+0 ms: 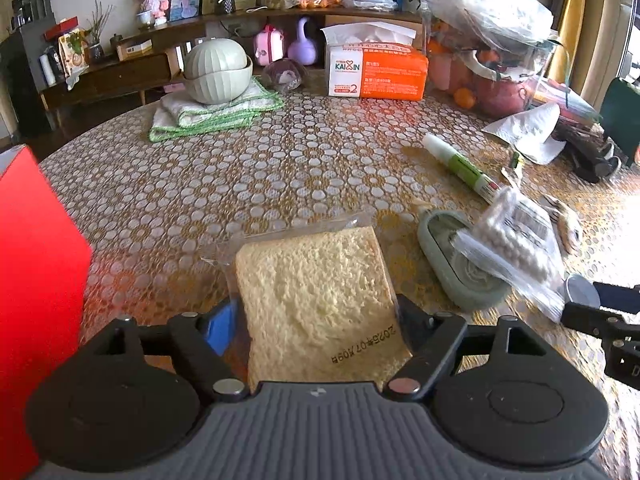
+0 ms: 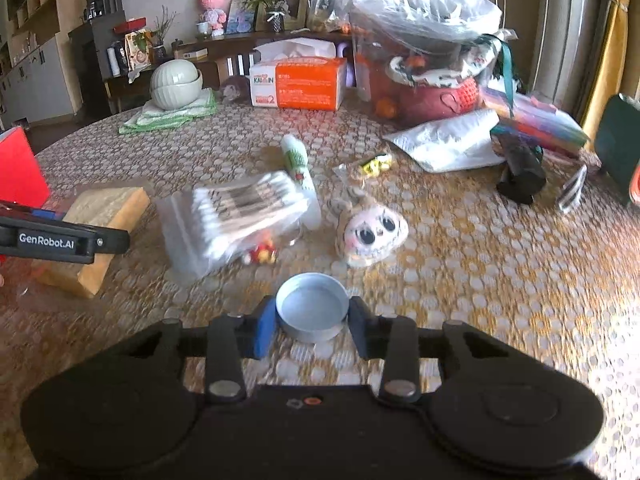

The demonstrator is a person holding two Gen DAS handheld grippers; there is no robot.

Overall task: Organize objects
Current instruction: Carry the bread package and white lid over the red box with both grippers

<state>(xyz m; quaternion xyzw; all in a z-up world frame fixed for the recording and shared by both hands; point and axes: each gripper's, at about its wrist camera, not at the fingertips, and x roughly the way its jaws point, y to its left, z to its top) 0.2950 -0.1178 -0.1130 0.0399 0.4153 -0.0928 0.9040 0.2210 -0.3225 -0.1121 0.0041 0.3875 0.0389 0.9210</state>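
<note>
A slice of bread in a clear wrapper [image 1: 316, 288] sits between the fingers of my left gripper [image 1: 316, 320], which is shut on it just above the patterned table [image 1: 240, 168]. In the right wrist view the same bread [image 2: 108, 208] shows at the left, with the left gripper [image 2: 114, 240] across it. My right gripper [image 2: 312, 326] is shut on a small round metal tin [image 2: 312, 306], its open side up. In the left wrist view that tin [image 1: 582, 290] appears at the right edge. I cannot tell whether the tin touches the table.
A bag of cotton swabs [image 2: 240, 212] lies on a green dish [image 1: 460, 268]. Beside them lie a white-green tube [image 2: 298, 160] and a plush face [image 2: 372, 232]. A red box [image 1: 36, 280] stands at the left. A tissue box [image 1: 376, 74], stacked bowls [image 1: 218, 70] and a fruit bag [image 2: 424, 52] stand at the back.
</note>
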